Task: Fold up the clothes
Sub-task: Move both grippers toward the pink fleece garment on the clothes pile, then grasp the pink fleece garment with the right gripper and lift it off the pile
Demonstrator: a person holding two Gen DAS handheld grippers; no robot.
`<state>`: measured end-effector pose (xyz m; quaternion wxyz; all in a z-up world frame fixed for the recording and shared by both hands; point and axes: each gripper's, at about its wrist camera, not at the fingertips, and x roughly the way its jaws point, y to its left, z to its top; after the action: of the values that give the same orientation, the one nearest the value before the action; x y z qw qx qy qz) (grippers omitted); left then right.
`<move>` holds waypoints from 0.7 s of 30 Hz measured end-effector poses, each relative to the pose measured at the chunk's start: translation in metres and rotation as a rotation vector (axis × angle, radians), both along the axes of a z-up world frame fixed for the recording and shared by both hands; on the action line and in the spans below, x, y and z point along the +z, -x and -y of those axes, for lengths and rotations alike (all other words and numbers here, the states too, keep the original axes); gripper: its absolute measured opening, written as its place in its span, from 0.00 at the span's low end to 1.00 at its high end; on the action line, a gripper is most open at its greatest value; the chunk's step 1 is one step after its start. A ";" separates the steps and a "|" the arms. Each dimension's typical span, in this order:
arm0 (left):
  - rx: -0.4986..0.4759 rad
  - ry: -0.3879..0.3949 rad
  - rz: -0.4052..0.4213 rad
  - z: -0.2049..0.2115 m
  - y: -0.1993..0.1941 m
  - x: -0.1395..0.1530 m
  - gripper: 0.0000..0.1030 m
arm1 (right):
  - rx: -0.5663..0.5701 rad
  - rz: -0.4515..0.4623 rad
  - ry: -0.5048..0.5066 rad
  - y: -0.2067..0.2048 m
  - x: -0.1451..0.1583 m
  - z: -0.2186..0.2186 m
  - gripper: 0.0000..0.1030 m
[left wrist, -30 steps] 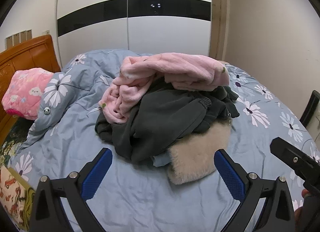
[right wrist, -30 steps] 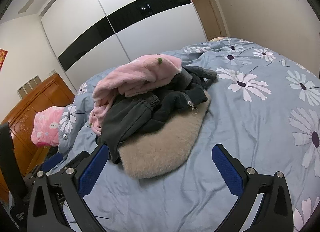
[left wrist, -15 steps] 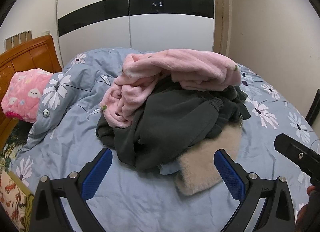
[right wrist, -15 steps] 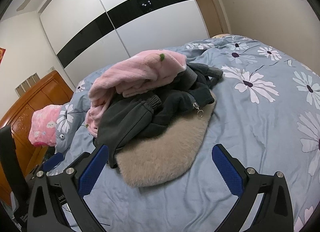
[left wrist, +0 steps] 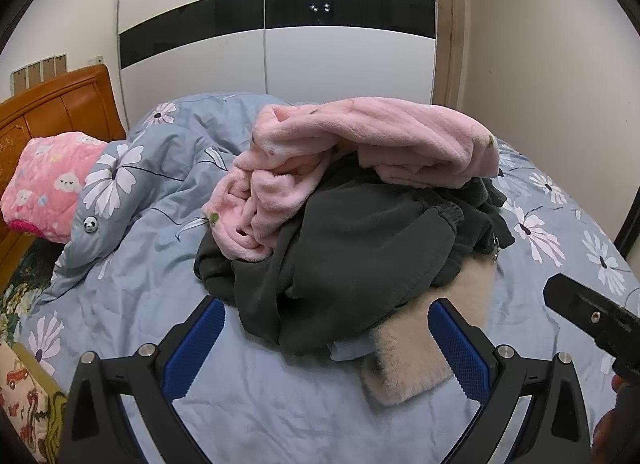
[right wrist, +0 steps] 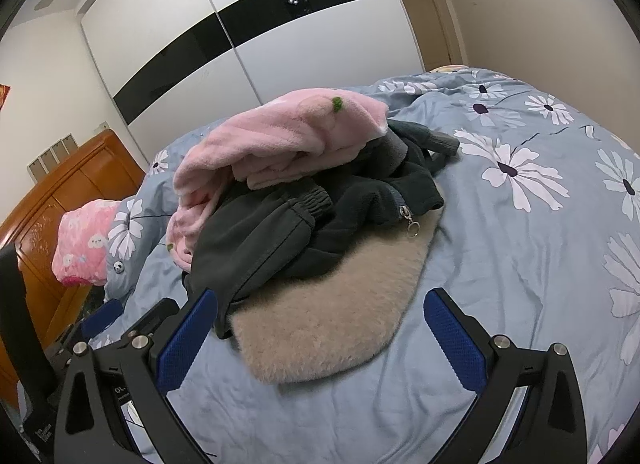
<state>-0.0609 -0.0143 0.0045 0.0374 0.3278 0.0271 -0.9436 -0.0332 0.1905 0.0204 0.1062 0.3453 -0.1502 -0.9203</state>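
Nearest, the left gripper (left wrist: pixel 326 338) hangs low over the bed (left wrist: pixel 132 288) with its blue-padded jaws spread wide and nothing between them. The right gripper (right wrist: pixel 320 330) is the same, gaping and empty, its pads just short of the clothes.

The heap of clothes (left wrist: pixel 360 224) sits on the blue flowered duvet around the middle of the bed, unfolded. At the bottom lies a beige fluffy garment (right wrist: pixel 332 304), spread flat toward the near edge. Crumpled over it is a dark grey-green jacket (left wrist: pixel 360 240), with a ribbed cuff showing and a zip pull (right wrist: pixel 410 220) dangling onto the beige pile. A pink fleece garment (left wrist: pixel 376 140) is draped on top, bunched and spilling down the side toward the headboard (left wrist: pixel 60 104).

Beyond stands a pink quilted pillow (left wrist: pixel 48 184) against the wooden headboard, then a white wardrobe (left wrist: pixel 272 24) with a black band.
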 end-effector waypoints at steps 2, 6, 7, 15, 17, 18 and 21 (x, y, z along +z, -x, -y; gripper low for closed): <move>0.001 -0.005 -0.001 0.002 0.003 0.001 1.00 | 0.003 0.000 -0.005 0.002 0.000 0.002 1.00; -0.005 -0.002 -0.004 0.005 0.008 0.001 1.00 | 0.010 0.001 -0.015 0.007 0.000 0.007 1.00; -0.007 -0.004 -0.005 0.005 0.009 0.001 1.00 | 0.013 0.003 -0.017 0.008 0.000 0.008 1.00; 0.010 -0.015 -0.022 0.023 0.011 -0.002 1.00 | 0.064 -0.018 -0.082 0.032 0.014 0.018 1.00; 0.018 -0.037 -0.025 0.032 0.010 -0.004 1.00 | 0.084 -0.048 -0.116 0.047 0.029 0.025 1.00; 0.024 -0.049 -0.027 0.037 0.009 -0.005 1.00 | 0.097 -0.063 -0.139 0.057 0.037 0.030 1.00; 0.037 -0.078 -0.011 0.051 0.008 -0.010 1.00 | 0.142 -0.109 -0.219 0.088 0.060 0.051 1.00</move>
<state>-0.0687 -0.0652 -0.0057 0.0417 0.3232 0.0703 -0.9428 -0.1216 0.1393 0.0799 0.1407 0.3142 -0.0181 -0.9387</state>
